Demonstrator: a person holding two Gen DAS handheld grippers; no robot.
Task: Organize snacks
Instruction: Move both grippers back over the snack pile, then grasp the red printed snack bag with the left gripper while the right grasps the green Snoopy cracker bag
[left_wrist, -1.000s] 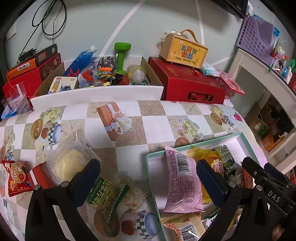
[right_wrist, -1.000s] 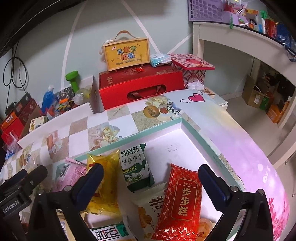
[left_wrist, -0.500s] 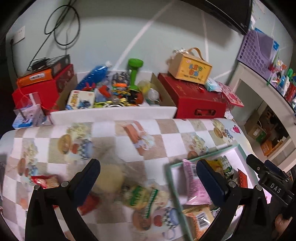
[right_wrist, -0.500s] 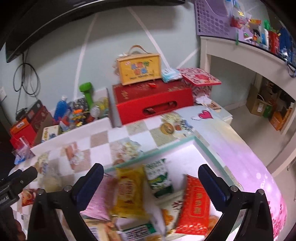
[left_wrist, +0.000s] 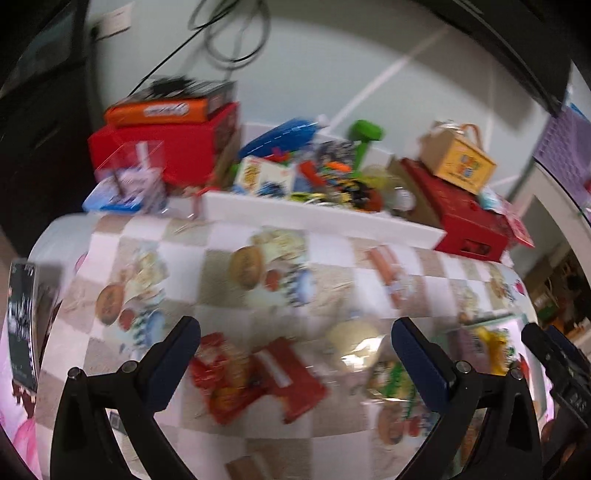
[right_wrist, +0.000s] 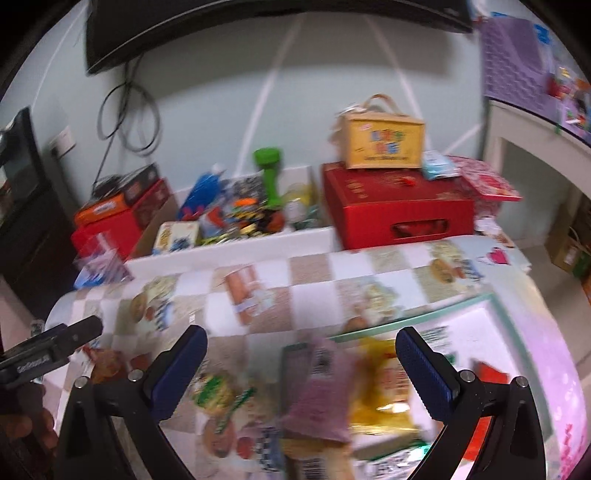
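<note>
Checkered tabletop (left_wrist: 295, 258) has slid rightward: left gripper (left_wrist: 295, 354), fingers wide and empty, now frames red snack packets (left_wrist: 255, 373), likely next.

Both wrist views look forward and down over the checkered table (left_wrist: 332, 288), sharing the cluttered back wall.

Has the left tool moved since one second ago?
Yes. The left tool has swung left: against the fixed tray, it sat over the pink packet before and now hangs open above the red snack packets.
</note>
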